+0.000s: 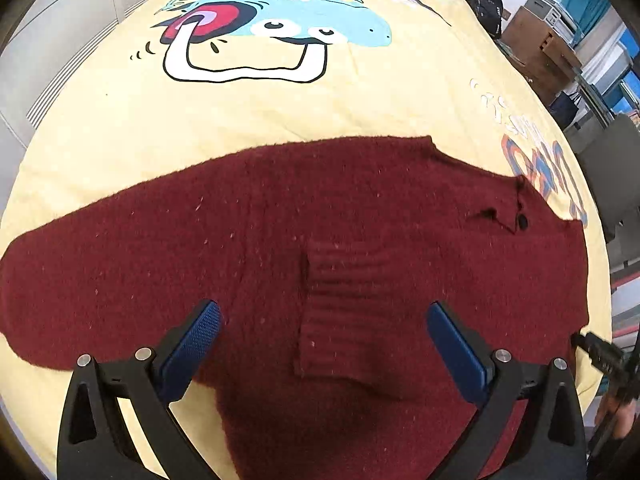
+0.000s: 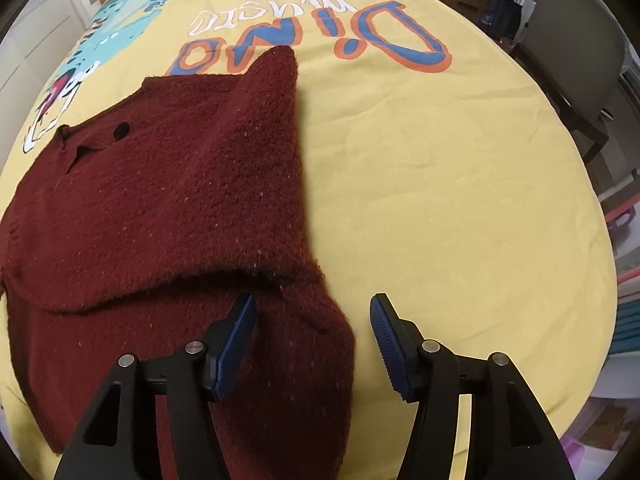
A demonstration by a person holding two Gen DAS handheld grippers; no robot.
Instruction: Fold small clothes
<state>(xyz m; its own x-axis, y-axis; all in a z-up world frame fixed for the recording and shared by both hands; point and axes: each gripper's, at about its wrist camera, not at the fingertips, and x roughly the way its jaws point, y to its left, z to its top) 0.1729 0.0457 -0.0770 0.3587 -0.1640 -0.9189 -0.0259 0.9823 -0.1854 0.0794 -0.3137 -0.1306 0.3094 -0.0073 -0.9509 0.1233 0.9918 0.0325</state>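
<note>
A dark red knitted sweater (image 1: 320,248) lies flat on a yellow cloth (image 1: 280,112) printed with a cartoon dinosaur (image 1: 304,12), and the cloth covers the tabletop. In the left wrist view the left tool (image 1: 324,332) hangs over the sweater with its blue pads spread wide and nothing pressed between them. A ribbed cuff (image 1: 344,304) of a sleeve folded onto the body lies in the gap between the pads, below them and touching neither. The sweater reaches from the left edge of the cloth to near its right edge, and its collar with a black button (image 1: 523,222) lies up and to the right of the tool. At the far right of this view the black tip of the other tool (image 1: 600,354) shows by the sweater's corner. In the right wrist view the right tool (image 2: 314,332) stands about half open and grips nothing. Its left pad (image 2: 236,348) is over the sweater's right edge, where a folded sleeve (image 2: 256,152) runs away toward the printed letters (image 2: 320,40), and its right pad (image 2: 388,344) is over bare yellow cloth. The rest of the sweater lies to that tool's left, and a grey chair (image 2: 580,48) stands beyond the cloth's far right edge.
</note>
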